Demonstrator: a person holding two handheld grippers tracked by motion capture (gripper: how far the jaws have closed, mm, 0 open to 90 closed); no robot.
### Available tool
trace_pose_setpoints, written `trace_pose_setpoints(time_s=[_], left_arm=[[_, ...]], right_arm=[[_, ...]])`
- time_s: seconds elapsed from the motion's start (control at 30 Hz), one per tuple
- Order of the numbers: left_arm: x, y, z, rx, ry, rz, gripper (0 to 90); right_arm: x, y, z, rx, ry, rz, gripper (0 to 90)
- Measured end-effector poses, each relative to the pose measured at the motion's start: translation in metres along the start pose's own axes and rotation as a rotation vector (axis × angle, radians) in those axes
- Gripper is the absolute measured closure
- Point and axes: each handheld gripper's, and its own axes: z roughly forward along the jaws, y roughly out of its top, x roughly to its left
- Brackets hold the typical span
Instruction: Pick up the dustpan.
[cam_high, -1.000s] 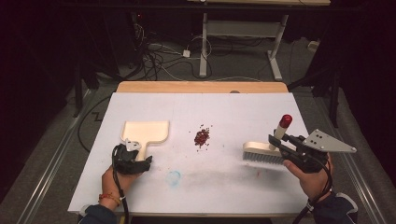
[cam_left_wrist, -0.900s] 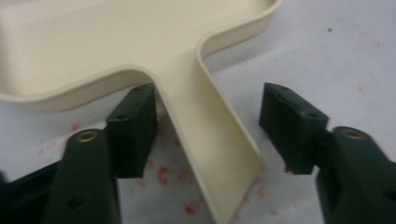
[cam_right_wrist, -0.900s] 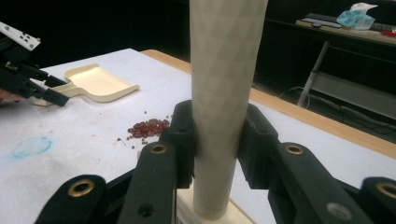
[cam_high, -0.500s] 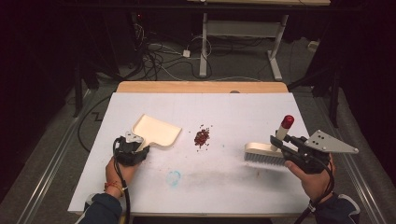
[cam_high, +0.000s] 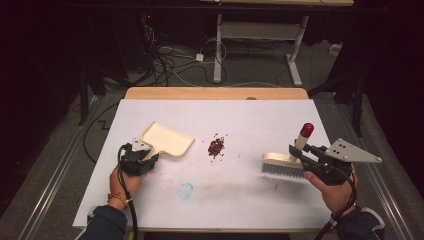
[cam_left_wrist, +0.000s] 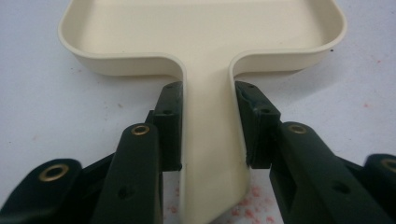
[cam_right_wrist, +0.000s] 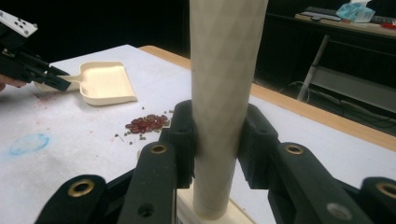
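A cream dustpan (cam_high: 167, 140) (cam_left_wrist: 205, 28) lies on the white tabletop at the left, its mouth angled toward a small pile of dark red crumbs (cam_high: 216, 146) (cam_right_wrist: 147, 123) at mid-table. My left gripper (cam_high: 151, 155) (cam_left_wrist: 208, 126) is shut on the pan's flat handle, one pad on each side. At the right a white brush (cam_high: 282, 165) rests bristles down, its pale handle (cam_right_wrist: 226, 70) rising to a red tip (cam_high: 306, 131). My right gripper (cam_high: 299, 152) (cam_right_wrist: 217, 140) is shut on that handle. The right gripper view also catches the dustpan (cam_right_wrist: 105, 84) and the left gripper (cam_right_wrist: 56, 81) farther off.
A blue smear (cam_high: 185, 190) (cam_right_wrist: 28, 143) and faint red dust mark the sheet near the front. A wooden strip (cam_high: 215, 93) borders the far edge of the table. Beyond it the floor holds cables and a desk frame (cam_high: 220, 40).
The left gripper's jaws closed on the dustpan handle. The pan swung from pointing away to slanting right, toward the crumbs. The right gripper and brush kept still.
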Motion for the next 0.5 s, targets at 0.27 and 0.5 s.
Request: trace_pose_setpoints(time_s=[0.27,0.5], left_arm=[[0.001,0.000,-0.012,-0.016,-0.023,0.027,63.4],[0.005,-0.002,-0.032,-0.018,-0.057,0.036,63.4]], right_arm=[[-0.002,-0.002,-0.002,-0.003,-0.001,0.016,70.2],[-0.002,-0.002,0.001,0.004,-0.005,0.019,70.2]])
